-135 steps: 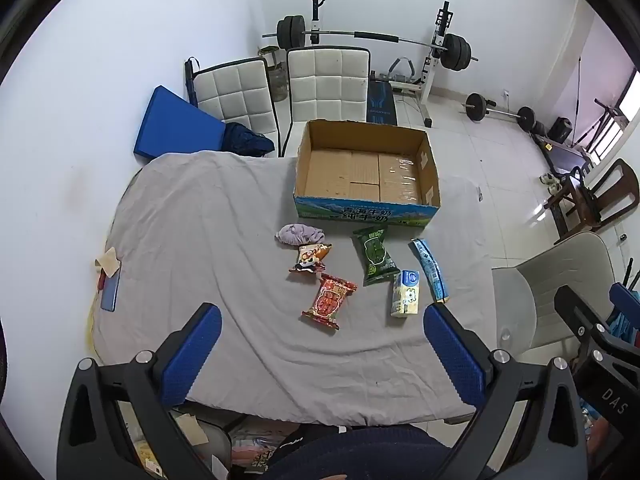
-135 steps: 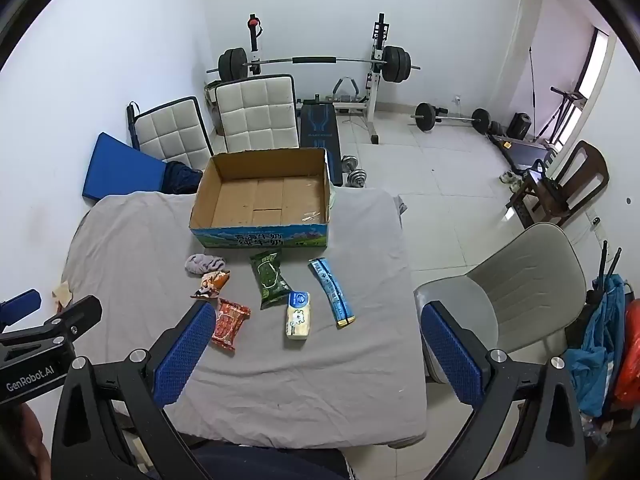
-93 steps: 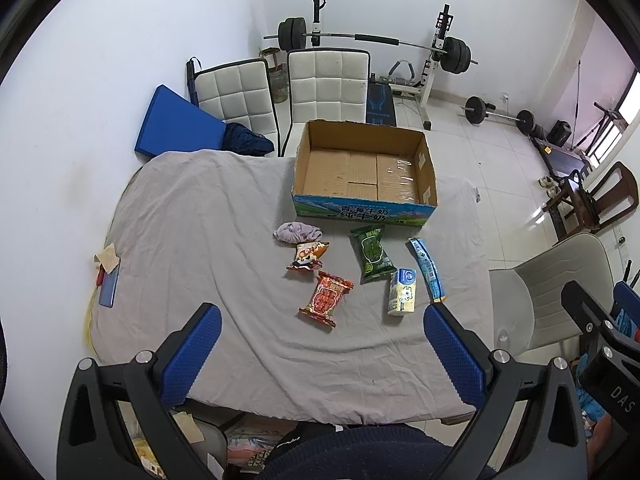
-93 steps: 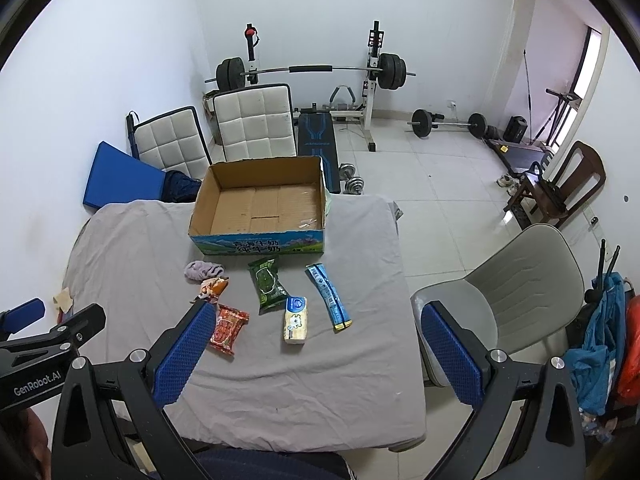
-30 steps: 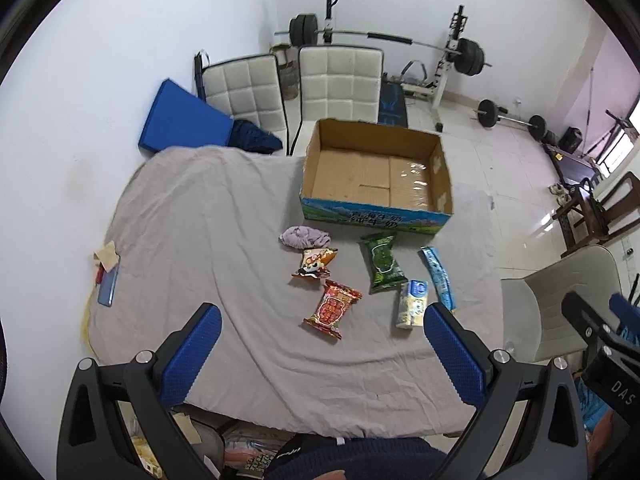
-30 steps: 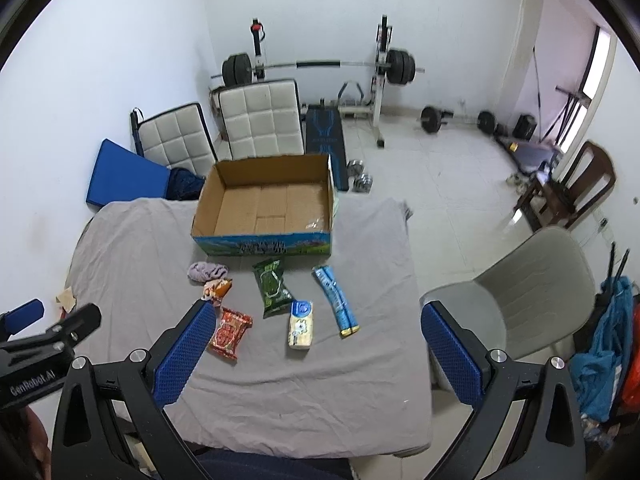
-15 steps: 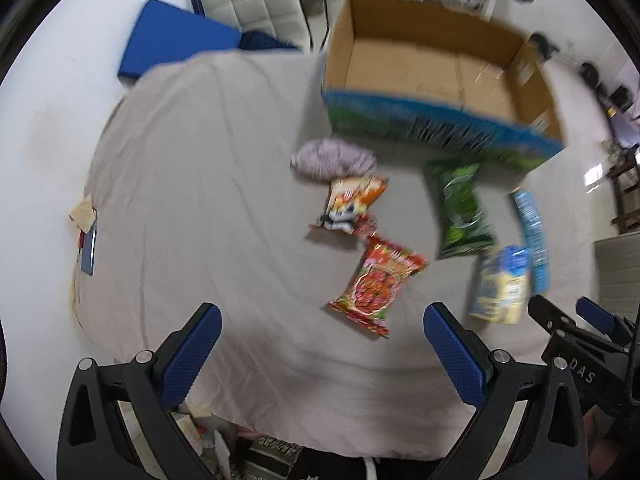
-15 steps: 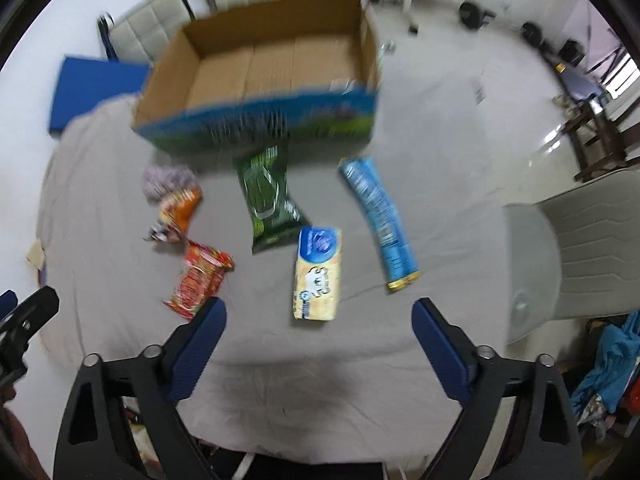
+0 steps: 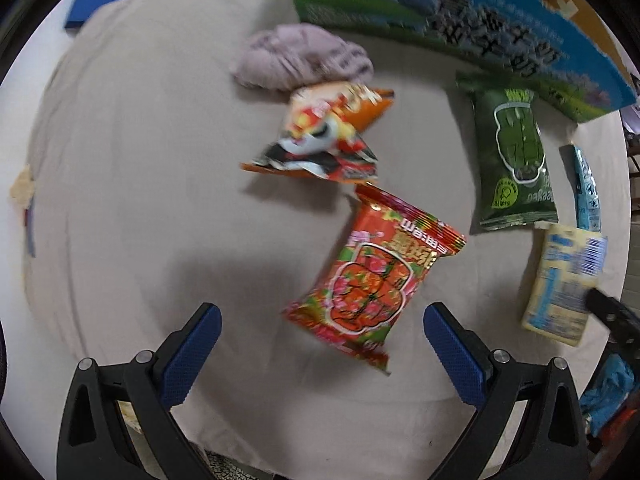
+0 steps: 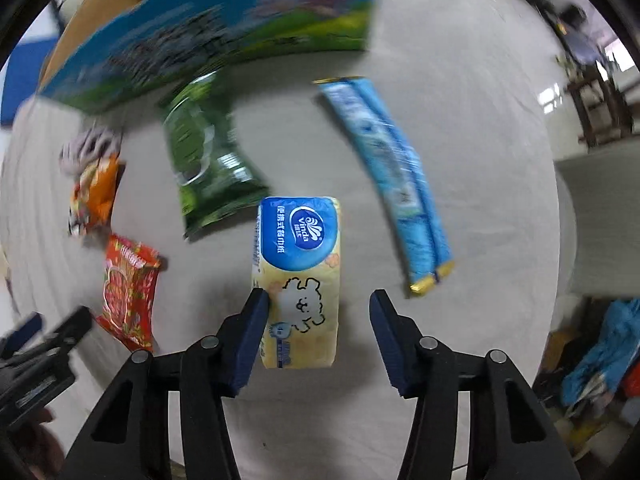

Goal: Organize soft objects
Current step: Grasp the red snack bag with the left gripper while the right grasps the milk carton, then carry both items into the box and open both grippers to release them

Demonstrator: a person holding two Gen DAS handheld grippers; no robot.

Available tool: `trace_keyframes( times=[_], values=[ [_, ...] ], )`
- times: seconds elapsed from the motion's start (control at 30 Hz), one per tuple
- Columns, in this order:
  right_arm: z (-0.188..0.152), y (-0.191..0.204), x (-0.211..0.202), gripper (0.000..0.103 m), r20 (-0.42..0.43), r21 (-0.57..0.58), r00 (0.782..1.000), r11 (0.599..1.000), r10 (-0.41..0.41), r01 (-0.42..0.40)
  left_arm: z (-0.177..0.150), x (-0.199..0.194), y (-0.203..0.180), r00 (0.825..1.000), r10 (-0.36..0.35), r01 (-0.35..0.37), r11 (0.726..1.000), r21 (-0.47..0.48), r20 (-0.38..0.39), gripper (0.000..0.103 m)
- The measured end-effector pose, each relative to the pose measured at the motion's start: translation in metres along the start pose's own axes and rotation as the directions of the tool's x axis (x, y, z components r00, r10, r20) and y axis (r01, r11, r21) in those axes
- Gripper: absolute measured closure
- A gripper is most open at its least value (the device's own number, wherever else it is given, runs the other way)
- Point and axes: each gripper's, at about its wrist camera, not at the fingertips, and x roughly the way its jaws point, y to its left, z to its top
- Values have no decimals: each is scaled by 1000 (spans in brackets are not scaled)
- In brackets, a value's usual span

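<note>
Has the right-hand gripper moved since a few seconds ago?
Yes. The right gripper has come down toward the table, now straddling the tissue pack, nearer the cardboard box.

Bright, even light — motion blur, fisheye-warped edges, soft shadows

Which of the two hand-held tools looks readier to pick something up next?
Probably the right tool: its open fingers already straddle the tissue pack. The left tool is open beside the red snack bag, not around it.

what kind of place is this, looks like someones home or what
Probably a room in a home, though these frames show little of it: a table under a grey cloth, household goods like a tissue pack and snack bags, and a wooden chair on a glossy floor.
</note>
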Motion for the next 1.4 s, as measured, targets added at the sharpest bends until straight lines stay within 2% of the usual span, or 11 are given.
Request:
trace_keyframes(
  times=[0.07,0.13,0.2,0.3,0.37,0.5,0.63,0.77,0.83,1.2,1.4],
  values=[
    [0,-7,-4,48,27,7,997,998,-70,70,3,12,-5,999,-33,34,999,13,-19,0],
    [1,-11,-5,47,33,18,998,999,-48,47,5,22,-10,998,-57,58,998,27,-37,0],
    [2,-12,3,34,10,22,999,999,-35,35,8,31,-13,996,-75,76,997,33,-50,0],
    [8,-10,28,33,-34,11,998,999,-50,50,11,42,-19,993,-104,107,993,42,-60,0],
    [9,-13,40,23,-46,31,999,1000,1,0,13,49,-22,992,-107,110,993,48,-60,16],
    [9,-7,54,23,-70,37,996,998,56,-53,17,72,-19,993,-104,106,994,32,-57,39],
    [5,6,63,23,-81,-10,996,999,46,-47,16,77,-13,993,-108,110,993,37,-53,48],
    [2,20,81,25,-111,-17,993,999,37,-39,6,76,-13,992,-114,116,993,26,-59,52],
    [3,22,91,35,-124,-20,992,999,30,-33,-5,72,-15,991,-123,125,992,25,-60,53],
    [7,46,114,38,-136,-70,991,997,0,-9,-12,91,-47,994,-88,91,995,39,-57,57],
    [-7,40,69,38,-124,-77,992,996,33,-43,-22,70,-56,997,-75,75,997,33,-9,58]
  ],
)
